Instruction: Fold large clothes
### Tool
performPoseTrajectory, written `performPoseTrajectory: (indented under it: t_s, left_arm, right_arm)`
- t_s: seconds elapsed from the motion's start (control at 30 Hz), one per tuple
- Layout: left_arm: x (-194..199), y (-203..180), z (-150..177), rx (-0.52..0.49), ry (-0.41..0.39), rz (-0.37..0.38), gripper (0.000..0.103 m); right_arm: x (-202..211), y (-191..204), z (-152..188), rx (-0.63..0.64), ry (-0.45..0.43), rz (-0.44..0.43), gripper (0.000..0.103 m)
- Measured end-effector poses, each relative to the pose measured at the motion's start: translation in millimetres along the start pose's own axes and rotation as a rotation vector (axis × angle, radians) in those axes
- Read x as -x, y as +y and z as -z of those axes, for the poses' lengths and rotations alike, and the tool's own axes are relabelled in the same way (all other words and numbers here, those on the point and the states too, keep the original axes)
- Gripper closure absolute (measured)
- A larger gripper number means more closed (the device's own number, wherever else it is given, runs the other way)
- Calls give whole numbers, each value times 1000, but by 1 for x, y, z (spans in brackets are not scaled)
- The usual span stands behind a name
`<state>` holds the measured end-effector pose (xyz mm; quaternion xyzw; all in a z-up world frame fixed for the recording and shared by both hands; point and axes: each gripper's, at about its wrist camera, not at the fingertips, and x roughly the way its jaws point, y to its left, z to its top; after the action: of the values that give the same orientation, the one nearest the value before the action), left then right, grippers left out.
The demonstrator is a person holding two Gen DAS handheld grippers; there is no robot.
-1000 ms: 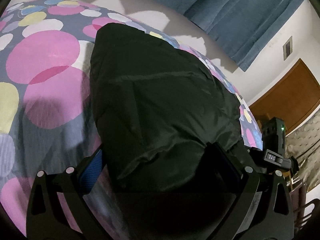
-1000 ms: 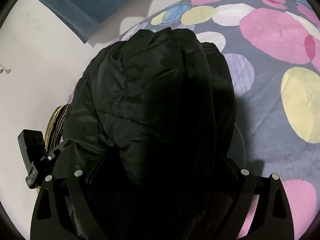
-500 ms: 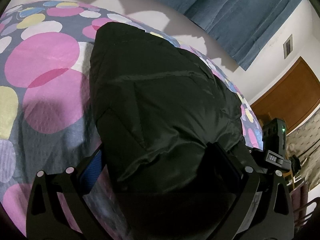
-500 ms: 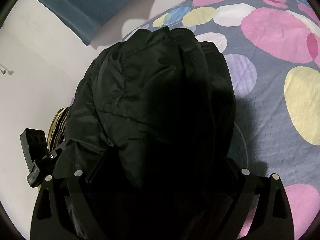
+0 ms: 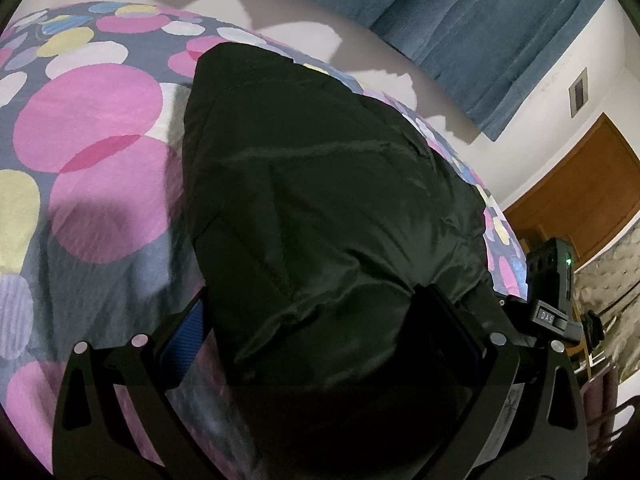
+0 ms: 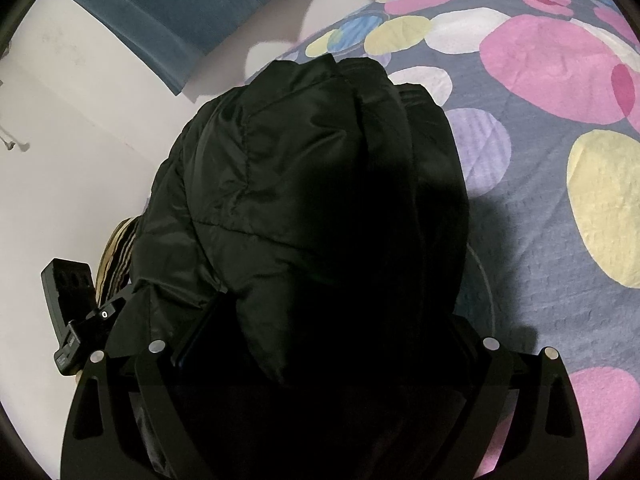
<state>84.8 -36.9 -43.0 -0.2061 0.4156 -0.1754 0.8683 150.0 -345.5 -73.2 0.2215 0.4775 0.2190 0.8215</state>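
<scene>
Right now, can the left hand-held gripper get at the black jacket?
Probably yes: the black jacket already bulges between the left hand-held gripper's fingers, nothing intervening; a firm clamp can't be confirmed.

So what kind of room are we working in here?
Most likely a bedroom: the black jacket lies on a bed with a spotted bedspread, blue curtains hang behind it, and a wooden door stands nearby.

A bed [image 5: 100,208] holds everything. Its cover is grey-blue with big round spots of pink, yellow, white, purple and blue. A puffy black coat [image 5: 320,208] lies on the bed [image 6: 540,240], folded into a thick bundle. The coat [image 6: 300,184] reaches near the bed's edge by the wall.
</scene>
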Motion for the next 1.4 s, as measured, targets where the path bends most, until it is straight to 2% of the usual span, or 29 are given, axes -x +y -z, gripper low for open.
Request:
performPoseTrajectory:
  t_s: [0.3,0.47,0.93,1.4]
  left_arm:
    - [18,-4,16,7,-34,-22,2]
    - [16,-2,17,23,-29,-24,2]
    - [20,-18,22,-61,-83,-137,2]
    - [20,-15,24,-54,-90,-116,2]
  right_arm:
    - [4,-5,5,-3,-11,-22,11]
    - [9,-9,8,-12,-9,-28,11]
    - [13,-17,13,-33,-7,-37,11]
    - [14,-22,16,-42,-13,-46,11]
